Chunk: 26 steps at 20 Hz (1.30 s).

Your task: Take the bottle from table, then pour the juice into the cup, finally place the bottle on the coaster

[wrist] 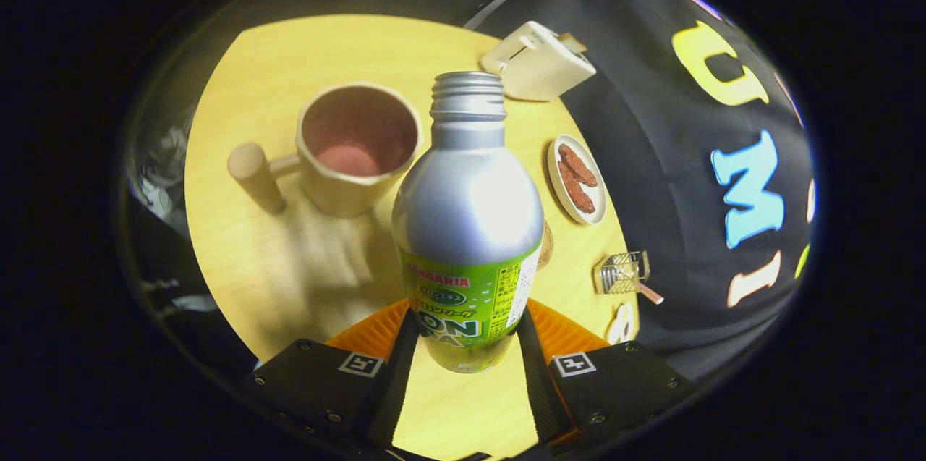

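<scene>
A silver bottle with a green label and no cap stands upright between my fingers, its base clear of the yellow table. My gripper is shut on its lower label, one finger on each side. Just beyond the bottle to the left is a wooden cup with a reddish inside and a peg handle pointing left. A brown coaster peeks out from behind the bottle's right side, mostly hidden.
A small white plate with two brown sausages lies right of the bottle. Behind it a white toaster-like box sits at the table's far edge. A little wire basket and a small white object stand near the right rim.
</scene>
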Motion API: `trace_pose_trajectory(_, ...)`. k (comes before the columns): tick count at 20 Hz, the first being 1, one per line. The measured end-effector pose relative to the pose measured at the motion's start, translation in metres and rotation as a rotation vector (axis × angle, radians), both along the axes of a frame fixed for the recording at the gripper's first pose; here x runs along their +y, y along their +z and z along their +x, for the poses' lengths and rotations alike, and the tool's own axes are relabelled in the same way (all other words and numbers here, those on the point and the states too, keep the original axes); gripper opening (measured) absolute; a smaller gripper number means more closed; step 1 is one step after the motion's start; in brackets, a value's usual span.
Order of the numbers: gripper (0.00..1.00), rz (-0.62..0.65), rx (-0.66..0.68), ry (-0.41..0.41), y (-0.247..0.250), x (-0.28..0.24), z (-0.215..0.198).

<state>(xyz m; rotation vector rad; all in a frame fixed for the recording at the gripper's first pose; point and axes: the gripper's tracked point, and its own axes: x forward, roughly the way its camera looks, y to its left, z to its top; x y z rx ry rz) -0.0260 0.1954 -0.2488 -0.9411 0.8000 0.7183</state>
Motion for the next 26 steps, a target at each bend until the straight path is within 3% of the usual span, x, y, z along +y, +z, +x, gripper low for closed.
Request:
trace_pose_trajectory(10,0.71,0.359,0.067,-0.195,-0.014,-0.008,0.022)
trace_pose_trajectory(15,0.71,0.447,0.028,-0.198,-0.014,-0.011,0.054)
trace_pose_trajectory(26,0.71,0.619,0.054,-0.308,-0.026,-0.01,0.127)
